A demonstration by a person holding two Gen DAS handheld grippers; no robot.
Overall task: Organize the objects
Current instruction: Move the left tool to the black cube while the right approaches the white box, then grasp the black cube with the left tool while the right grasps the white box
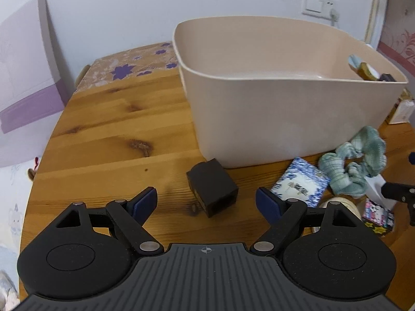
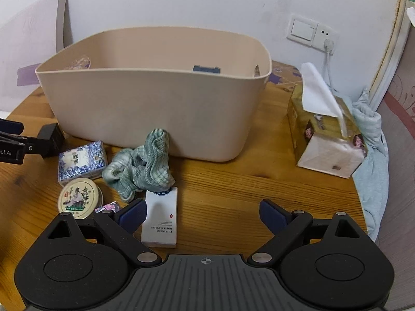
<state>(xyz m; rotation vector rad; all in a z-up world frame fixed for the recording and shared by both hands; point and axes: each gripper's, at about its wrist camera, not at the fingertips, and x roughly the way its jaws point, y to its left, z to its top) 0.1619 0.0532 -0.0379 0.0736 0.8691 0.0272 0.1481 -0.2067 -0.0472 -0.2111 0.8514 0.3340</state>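
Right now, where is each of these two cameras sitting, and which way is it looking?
Left wrist: rides the left gripper, looking down along its open fingers at a black box before the beige bin.
Right wrist: rides the right gripper, open over a white box; the left gripper shows at its left edge.
Shared: bin, green scrunchie, blue-patterned box, wooden table.

white box (image 2: 160,220) at 6 o'clock on the counter (image 2: 233,181): "PREFERRED HOTEL SUPPLIES", seen upside down | left gripper (image 2: 15,142) at 9 o'clock: "...ot.AI", cut off | blue-white box (image 2: 81,162), round tin (image 2: 77,198): characters too small to read
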